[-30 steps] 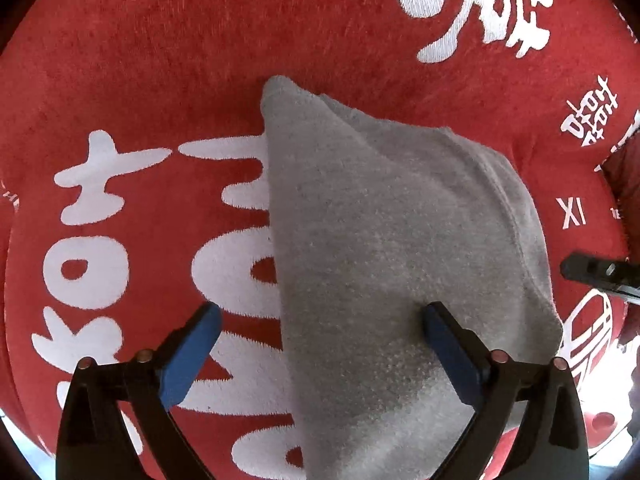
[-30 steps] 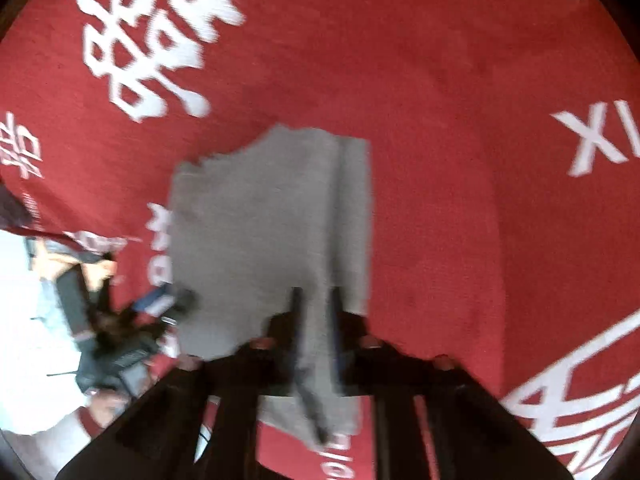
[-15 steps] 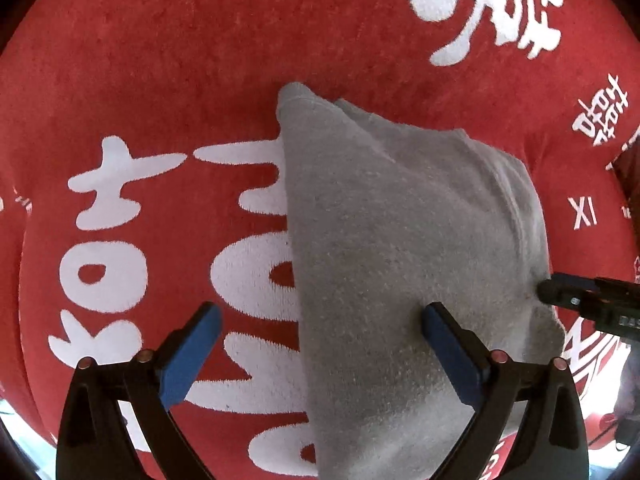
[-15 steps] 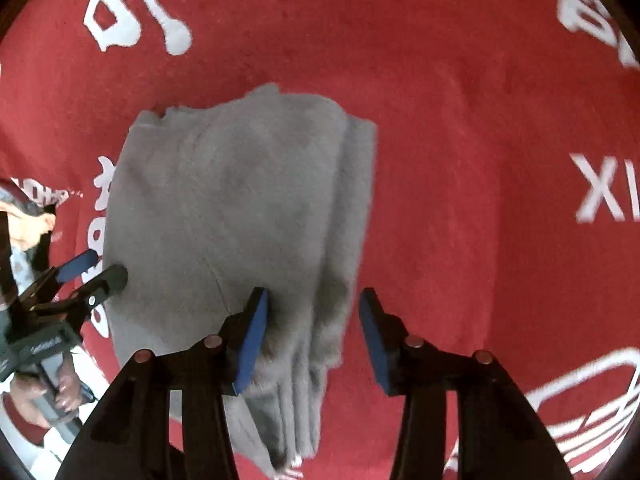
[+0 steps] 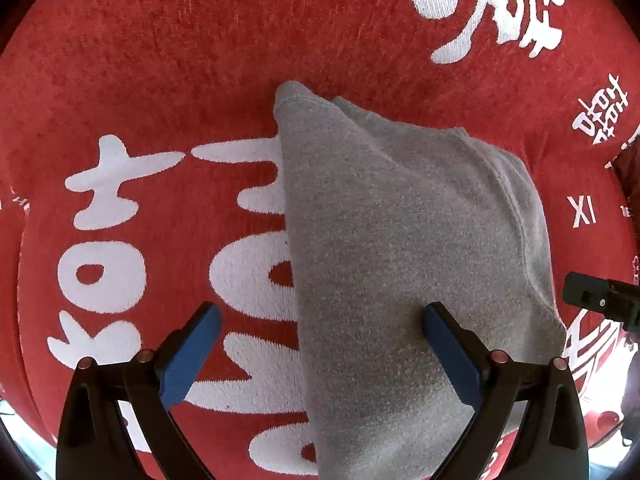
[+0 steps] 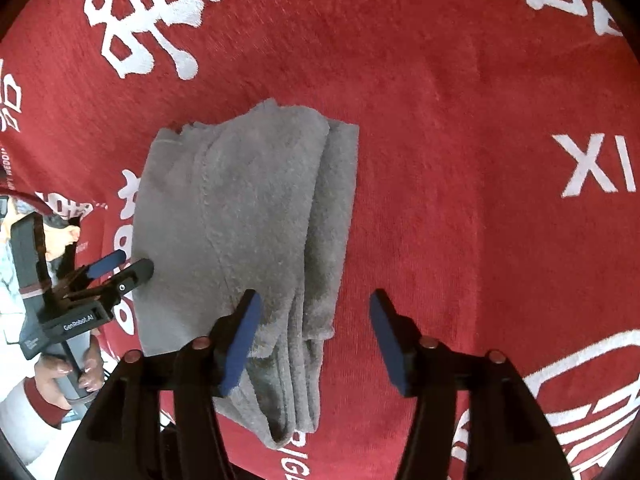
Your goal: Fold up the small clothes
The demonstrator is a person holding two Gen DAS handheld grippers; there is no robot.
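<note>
A small grey garment [image 5: 400, 260] lies folded in several layers on a red cover [image 5: 160, 80] with white characters. My left gripper [image 5: 320, 344] points down over its near left edge and stands open, one pad above the grey cloth, the other above the red cover. In the right wrist view the same garment [image 6: 240, 220] shows its stacked folded edges. My right gripper [image 6: 314, 332] hangs over that edge with its jaws opening; the cloth lies beneath them and the pads do not press on it. The left gripper [image 6: 130, 264] shows there at the garment's left side.
The red cover [image 6: 460, 140] spreads on all sides of the garment. A person's hand [image 6: 68, 372] with a red and white cuff holds the left gripper's handle. The right gripper's black tip [image 5: 600, 300] juts in at the right of the left wrist view.
A second ago my right gripper was shut on the garment's folded edge; it has since let go and spread its jaws, and the cloth lies flat. The left gripper has kept its place.
</note>
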